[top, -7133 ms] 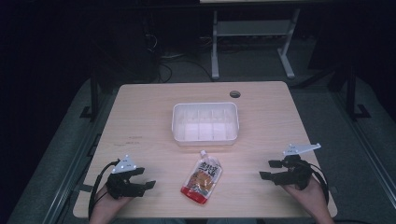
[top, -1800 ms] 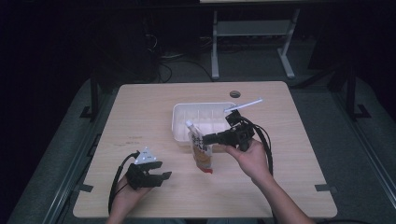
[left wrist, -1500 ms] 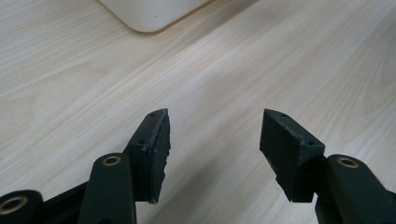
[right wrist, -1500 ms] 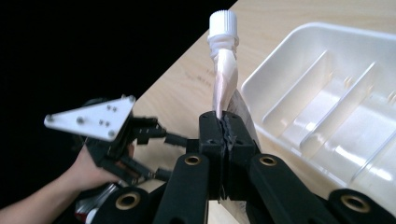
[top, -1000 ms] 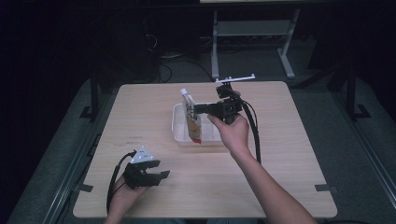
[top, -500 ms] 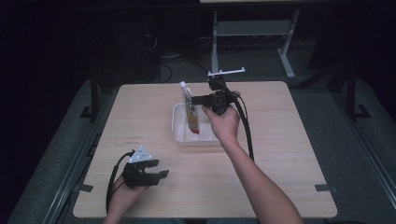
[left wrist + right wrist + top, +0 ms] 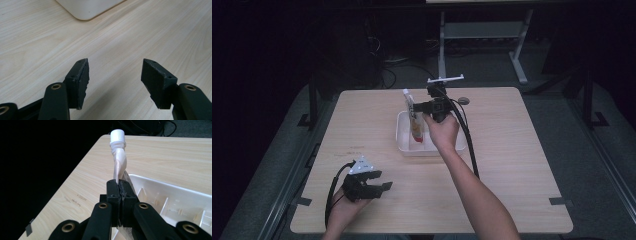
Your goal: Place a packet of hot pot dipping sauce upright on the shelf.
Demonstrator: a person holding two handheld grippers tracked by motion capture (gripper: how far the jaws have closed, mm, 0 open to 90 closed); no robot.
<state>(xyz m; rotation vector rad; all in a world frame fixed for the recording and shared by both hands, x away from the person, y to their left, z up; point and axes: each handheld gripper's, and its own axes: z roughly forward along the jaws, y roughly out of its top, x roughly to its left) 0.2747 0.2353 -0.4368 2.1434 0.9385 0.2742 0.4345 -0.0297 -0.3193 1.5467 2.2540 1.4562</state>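
Right hand-held gripper (image 7: 421, 107) clamped the pouch (image 7: 414, 120) upright over the tray (image 7: 404, 142), release outstanding; left hand-held gripper (image 7: 378, 181) rested open.

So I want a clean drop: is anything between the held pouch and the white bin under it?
Nothing visible. The right gripper holds the pouch upright, spout up, its lower end already inside the white bin, where no other contents show.

A tray (image 7: 404, 142) sits mid-surface (image 7: 522, 150), toward the far edge. A pouch (image 7: 414, 120) stands upright over it (cap topmost). The left gripper (image 7: 379, 187) lies near the front-left corner.
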